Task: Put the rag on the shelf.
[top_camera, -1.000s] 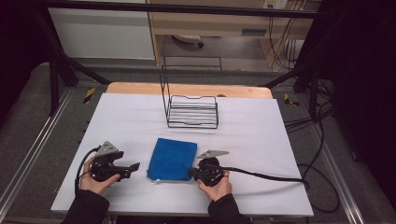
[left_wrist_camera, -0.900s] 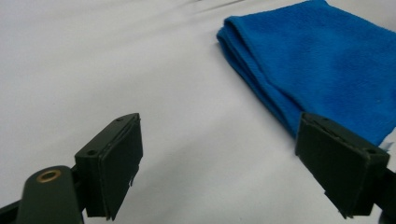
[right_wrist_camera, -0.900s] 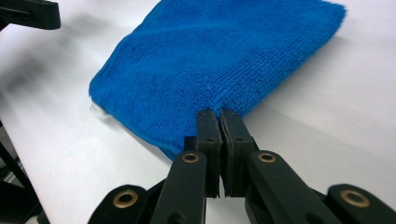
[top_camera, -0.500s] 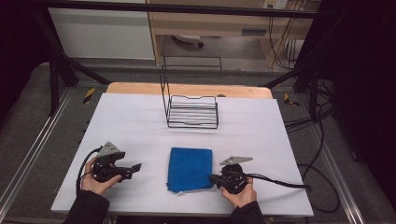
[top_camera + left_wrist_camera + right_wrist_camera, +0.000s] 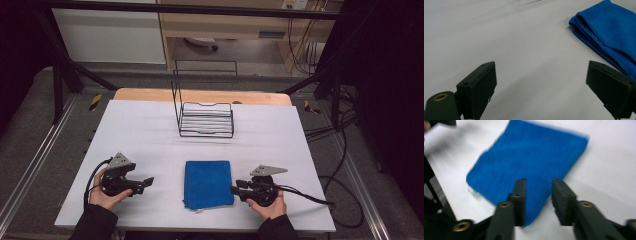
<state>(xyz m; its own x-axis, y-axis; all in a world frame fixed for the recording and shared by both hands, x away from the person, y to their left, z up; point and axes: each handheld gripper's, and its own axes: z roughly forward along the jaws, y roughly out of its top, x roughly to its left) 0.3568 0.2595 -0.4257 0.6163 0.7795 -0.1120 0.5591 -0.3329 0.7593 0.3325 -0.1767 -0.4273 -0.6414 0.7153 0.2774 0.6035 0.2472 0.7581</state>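
- Right gripper [image 5: 234,189] low at the near right of the table [image 5: 150,130], jaws just eased apart, now parted with a narrow gap, nothing pinched between them.
- Tips sitting right at the right edge of the folded blue cloth [image 5: 208,183]; cloth lying flat on the near middle of the table, released.
- Best next: back straight off and lift a touch, so the pads do not drag the fold out of square.
- Left gripper [image 5: 148,182] off to the cloth's left, jaws spread wide and empty, cloth [image 5: 609,37] well clear of them.
- Worth keeping that side parked, ready to pin a corner if needed.
- Farther back, wire rack [image 5: 205,117] standing untouched, well apart from the cloth.
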